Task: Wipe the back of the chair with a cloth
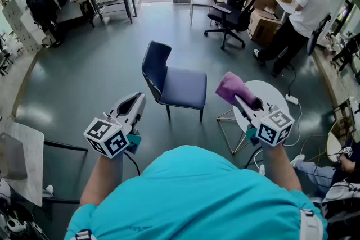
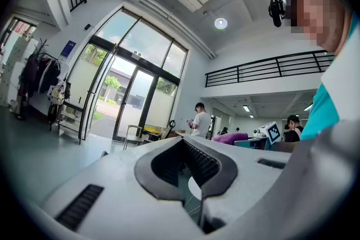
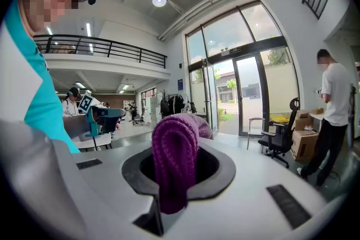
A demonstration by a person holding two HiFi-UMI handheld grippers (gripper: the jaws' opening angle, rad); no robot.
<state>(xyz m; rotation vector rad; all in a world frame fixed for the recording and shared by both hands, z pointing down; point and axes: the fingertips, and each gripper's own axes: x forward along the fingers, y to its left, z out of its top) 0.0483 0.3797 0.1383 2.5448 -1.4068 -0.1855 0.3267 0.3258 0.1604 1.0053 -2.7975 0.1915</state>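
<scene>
Clamped tight in right gripper (image 1: 241, 99): purple cloth (image 1: 232, 87), raised just right of blue chair (image 1: 179, 87), apart from its back. Left gripper (image 1: 136, 100) clenched, empty. Beside right gripper, round white table (image 1: 271, 93). Beyond, office chair (image 1: 230, 15) and standing person (image 1: 297, 18).

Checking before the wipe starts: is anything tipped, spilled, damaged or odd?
Nothing stands out. The chair stands upright on the floor, looking intact; the right claw is shut on the cloth, the left claw shut and empty.
</scene>
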